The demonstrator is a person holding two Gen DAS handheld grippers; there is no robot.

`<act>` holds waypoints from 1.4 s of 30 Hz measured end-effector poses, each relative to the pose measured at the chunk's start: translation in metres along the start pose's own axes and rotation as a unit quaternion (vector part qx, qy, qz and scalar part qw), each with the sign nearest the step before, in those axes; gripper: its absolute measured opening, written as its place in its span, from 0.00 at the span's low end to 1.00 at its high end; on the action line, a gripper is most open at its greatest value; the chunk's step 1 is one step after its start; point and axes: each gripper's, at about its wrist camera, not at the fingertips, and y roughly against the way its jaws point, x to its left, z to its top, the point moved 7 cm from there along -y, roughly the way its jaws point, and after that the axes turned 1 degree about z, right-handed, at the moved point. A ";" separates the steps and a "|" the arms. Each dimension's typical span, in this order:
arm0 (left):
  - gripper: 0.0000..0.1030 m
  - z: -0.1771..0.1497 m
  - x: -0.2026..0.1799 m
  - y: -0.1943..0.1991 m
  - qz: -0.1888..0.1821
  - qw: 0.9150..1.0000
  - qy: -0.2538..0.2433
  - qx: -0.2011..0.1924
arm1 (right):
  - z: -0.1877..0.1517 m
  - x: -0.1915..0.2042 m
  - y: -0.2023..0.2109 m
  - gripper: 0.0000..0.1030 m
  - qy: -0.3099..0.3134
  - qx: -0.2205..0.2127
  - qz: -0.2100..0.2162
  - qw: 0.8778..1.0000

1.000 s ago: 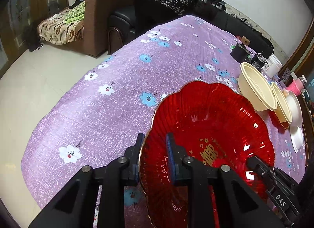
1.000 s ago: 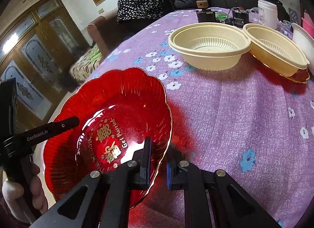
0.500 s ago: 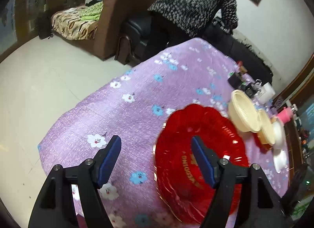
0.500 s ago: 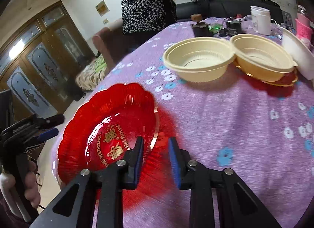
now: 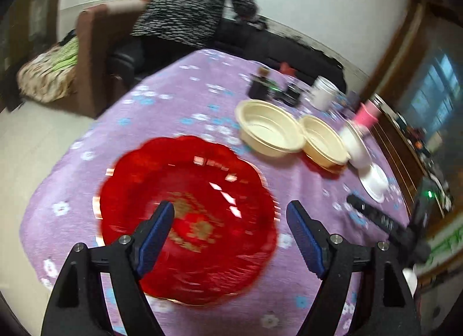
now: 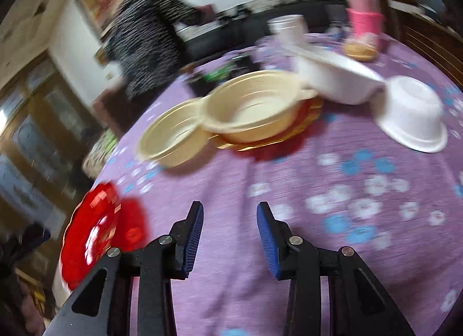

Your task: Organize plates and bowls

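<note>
Evidently between steps, both grippers were empty: the left gripper (image 5: 230,230) hung with fingers wide apart above the red plate (image 5: 188,220) lying flat on the surface (image 6: 332,191), the right gripper (image 6: 230,233), fingers apart, faced the cream bowls (image 6: 249,107). Next likely called for gripping a bowl rim for stacking.

Red scalloped plate (image 5: 188,217) flat on tablecloth; cream bowls (image 5: 270,129) beyond.

Red plate (image 5: 188,214), cream bowls (image 5: 269,129), purple floral tablecloth (image 6: 332,191), seemingly white bowl (image 6: 411,116)
</note>
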 end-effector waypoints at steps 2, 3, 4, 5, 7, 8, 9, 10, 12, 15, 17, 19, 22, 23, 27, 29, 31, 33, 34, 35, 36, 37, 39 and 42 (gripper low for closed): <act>0.77 -0.005 -0.014 -0.005 -0.009 1.000 -0.014 0.009 | 0.008 -0.025 0.009 0.40 -0.027 -0.013 -0.012 0.999; 0.77 -0.007 -0.022 -0.009 -0.013 1.000 -0.022 0.014 | 0.012 -0.035 0.014 0.40 -0.037 -0.020 -0.019 0.999; 0.77 -0.009 -0.026 -0.010 -0.016 0.999 -0.027 0.017 | 0.017 -0.048 0.020 0.40 -0.046 -0.028 -0.028 0.998; 0.77 -0.011 -0.032 -0.013 -0.018 0.999 -0.033 0.021 | 0.021 -0.059 0.027 0.40 -0.054 -0.036 -0.038 0.997; 0.77 -0.015 -0.043 -0.019 -0.024 0.998 -0.045 0.029 | 0.030 -0.085 0.041 0.40 -0.072 -0.053 -0.060 0.994; 0.77 -0.018 -0.048 -0.022 -0.025 0.998 -0.050 0.034 | 0.034 -0.098 0.048 0.40 -0.081 -0.061 -0.070 0.992; 0.77 -0.020 -0.050 -0.023 -0.026 0.998 -0.052 0.036 | 0.038 -0.112 0.055 0.40 -0.092 -0.071 -0.083 0.990; 0.77 -0.022 -0.055 -0.026 -0.028 0.997 -0.055 0.040 | 0.041 -0.122 0.060 0.40 -0.099 -0.079 -0.094 0.988; 0.77 -0.026 -0.063 -0.032 -0.030 0.997 -0.059 0.047 | 0.048 -0.147 0.071 0.41 -0.113 -0.094 -0.114 0.982; 0.77 -0.032 -0.078 -0.041 -0.038 0.995 -0.068 0.058 | 0.057 -0.169 0.080 0.44 -0.126 -0.100 -0.121 0.980; 0.77 -0.034 -0.085 -0.046 -0.040 0.995 -0.071 0.062 | 0.060 -0.170 0.076 0.46 -0.136 -0.092 -0.099 0.981; 0.77 -0.037 -0.093 -0.051 -0.042 0.994 -0.073 0.068 | 0.062 -0.162 0.065 0.46 -0.142 -0.075 -0.065 0.985; 0.77 -0.039 -0.099 -0.055 -0.042 0.993 -0.076 0.074 | 0.065 -0.141 0.048 0.46 -0.132 -0.054 -0.029 0.989; 0.77 -0.040 -0.100 -0.056 -0.042 0.993 -0.077 0.075 | 0.064 -0.130 0.040 0.46 -0.126 -0.049 -0.021 0.991; 0.77 -0.043 -0.101 -0.059 -0.042 0.993 -0.076 0.080 | 0.072 -0.096 0.010 0.46 -0.107 -0.024 0.010 0.994; 0.77 -0.043 -0.099 -0.059 -0.043 0.993 -0.075 0.080 | 0.075 -0.084 -0.006 0.46 -0.104 -0.014 0.019 0.994; 0.77 -0.043 -0.096 -0.059 -0.043 0.993 -0.075 0.081 | 0.078 -0.074 -0.019 0.46 -0.109 -0.005 0.031 0.994; 0.77 -0.045 -0.094 -0.060 -0.043 0.993 -0.074 0.084 | 0.079 -0.068 -0.029 0.46 -0.113 0.001 0.034 0.993; 0.77 -0.045 -0.093 -0.061 -0.042 0.993 -0.074 0.084 | 0.081 -0.067 -0.035 0.46 -0.115 0.004 0.033 0.993; 0.77 -0.045 -0.092 -0.061 -0.041 0.993 -0.074 0.081 | 0.081 -0.067 -0.040 0.46 -0.119 0.008 0.030 0.992; 0.77 -0.045 -0.092 -0.060 -0.043 0.993 -0.074 0.081 | 0.081 -0.067 -0.043 0.46 -0.121 0.010 0.029 0.992; 0.77 -0.045 -0.092 -0.059 -0.045 0.993 -0.074 0.081 | 0.080 -0.067 -0.046 0.46 -0.125 0.012 0.031 0.992; 0.77 -0.047 -0.093 -0.057 -0.052 0.993 -0.074 0.081 | 0.079 -0.069 -0.041 0.46 -0.131 0.007 0.039 0.991; 0.77 -0.049 -0.095 -0.056 -0.058 0.992 -0.083 0.079 | 0.083 -0.080 -0.022 0.46 -0.131 -0.017 0.031 0.991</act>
